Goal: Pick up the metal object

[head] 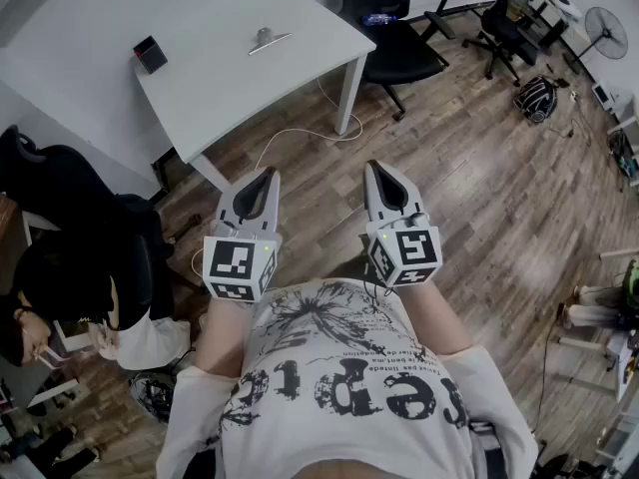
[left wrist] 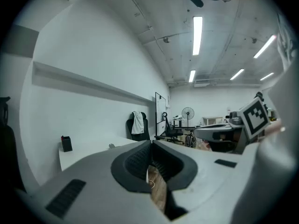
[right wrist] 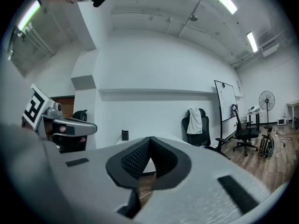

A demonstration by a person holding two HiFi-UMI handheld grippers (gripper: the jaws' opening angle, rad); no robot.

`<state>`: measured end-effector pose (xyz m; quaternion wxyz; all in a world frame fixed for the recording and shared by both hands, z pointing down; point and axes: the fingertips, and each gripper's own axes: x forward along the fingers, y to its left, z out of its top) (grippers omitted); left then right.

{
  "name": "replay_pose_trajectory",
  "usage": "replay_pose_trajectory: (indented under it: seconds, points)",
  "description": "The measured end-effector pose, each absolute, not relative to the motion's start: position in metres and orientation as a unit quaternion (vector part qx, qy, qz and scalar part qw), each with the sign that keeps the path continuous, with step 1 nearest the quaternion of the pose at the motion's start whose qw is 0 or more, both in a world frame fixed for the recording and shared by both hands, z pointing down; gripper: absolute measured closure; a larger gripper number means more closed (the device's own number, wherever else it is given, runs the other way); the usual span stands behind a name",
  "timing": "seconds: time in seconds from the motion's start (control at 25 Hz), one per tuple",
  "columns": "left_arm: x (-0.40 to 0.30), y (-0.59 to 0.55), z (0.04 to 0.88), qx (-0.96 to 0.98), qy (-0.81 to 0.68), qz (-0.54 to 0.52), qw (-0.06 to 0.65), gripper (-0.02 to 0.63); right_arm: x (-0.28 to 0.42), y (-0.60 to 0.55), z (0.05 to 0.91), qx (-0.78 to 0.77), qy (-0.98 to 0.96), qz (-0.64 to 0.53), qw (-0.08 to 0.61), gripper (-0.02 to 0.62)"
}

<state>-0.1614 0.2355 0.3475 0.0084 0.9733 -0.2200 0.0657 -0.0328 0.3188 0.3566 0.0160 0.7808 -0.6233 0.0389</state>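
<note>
The metal object [head: 268, 39], small and silver with a flat blade, lies on the far part of the white table [head: 220, 78]. In the left gripper view it is a small lump [left wrist: 111, 146] on the tabletop. Both grippers hover over the wooden floor, well short of the table, in front of the person's chest. My left gripper [head: 268, 175] [left wrist: 152, 143] is shut with nothing in it. My right gripper [head: 375, 168] [right wrist: 151, 139] is also shut and empty, its tips meeting.
A small black box [head: 150, 54] [left wrist: 66, 143] [right wrist: 124, 135] stands at the table's left end. A black office chair [head: 399, 48] sits right of the table, and a white cable [head: 300, 138] runs across the floor. A seated person [head: 70, 277] is at the left. A fan [head: 604, 23] stands far right.
</note>
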Motion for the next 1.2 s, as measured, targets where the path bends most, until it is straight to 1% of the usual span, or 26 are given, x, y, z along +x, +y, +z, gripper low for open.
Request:
replay_pose_trajectory:
  seconds: [0.36, 0.76, 0.92, 1.04, 1.2]
  points:
    - [-0.161, 0.226, 0.349, 0.973, -0.222, 0.064, 0.012, 0.595, -0.033, 0.310, 0.360, 0.780, -0.625, 0.040, 0.024, 0.604]
    - [-0.157, 0.210, 0.363, 0.970, -0.232, 0.075, 0.028, 0.595, -0.023, 0.293, 0.373, 0.778, -0.625, 0.064, 0.013, 0.604]
    - [-0.149, 0.195, 0.374, 0.964, -0.251, 0.085, 0.035, 0.595, -0.009, 0.273, 0.388, 0.768, -0.636, 0.078, 0.024, 0.604]
    - [-0.137, 0.178, 0.379, 0.958, -0.269, 0.093, 0.041, 0.595, 0.006, 0.251, 0.395, 0.756, -0.648, 0.078, 0.047, 0.604]
    - [-0.109, 0.152, 0.380, 0.951, -0.289, 0.100, 0.039, 0.595, 0.036, 0.216, 0.400, 0.738, -0.667, 0.085, 0.047, 0.604]
